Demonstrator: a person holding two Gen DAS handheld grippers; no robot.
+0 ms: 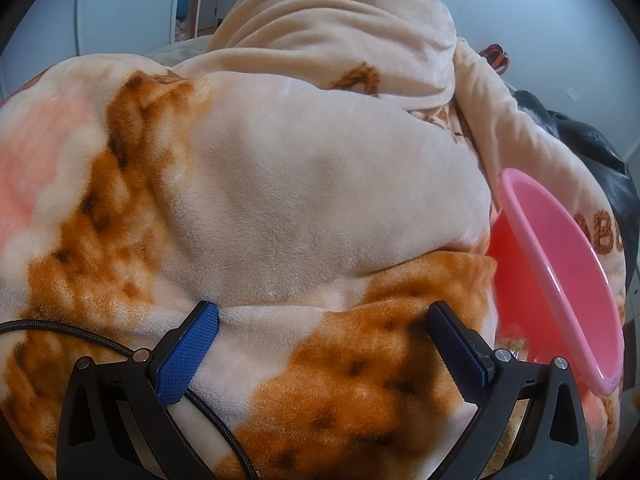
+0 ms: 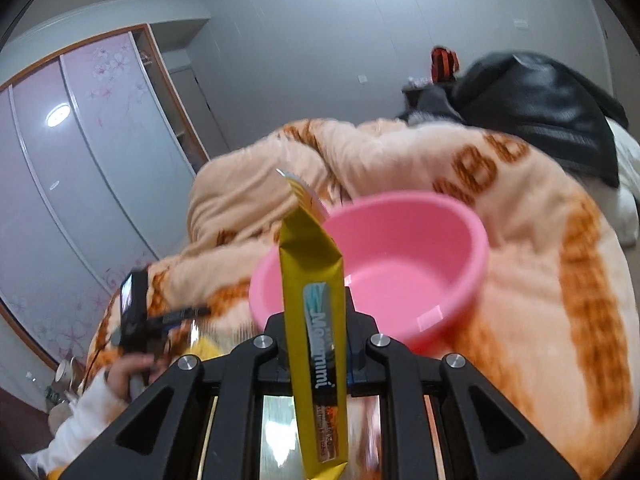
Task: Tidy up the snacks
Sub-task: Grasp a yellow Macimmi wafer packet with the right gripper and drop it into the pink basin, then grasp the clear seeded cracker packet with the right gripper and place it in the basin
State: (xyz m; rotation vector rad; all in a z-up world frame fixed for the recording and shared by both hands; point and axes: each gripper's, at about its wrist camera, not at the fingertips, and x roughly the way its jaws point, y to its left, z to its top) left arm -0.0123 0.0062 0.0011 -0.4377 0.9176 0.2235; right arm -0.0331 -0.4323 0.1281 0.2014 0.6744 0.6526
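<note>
Pink basin [image 2: 404,264]: centre of the right wrist frame, resting on the bed's blanket [image 2: 540,280]; the visible inside looks bare.
Yellow snack packet [image 2: 314,300]: upright in front of the basin, lower centre.
Right tongs [image 2: 316,354]: clenched on the packet.
Left tongs [image 1: 320,344]: spread wide, nothing between them, over the blanket; basin at right edge.
Hand [image 2: 132,372]: lower left, holding the other tool.

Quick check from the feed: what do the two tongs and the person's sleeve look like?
Both tongs are black frames with silver bolts. The left tongs carry blue textured pads and a black braided cable beside them. The right tongs match in build. The sleeve is white.
</note>
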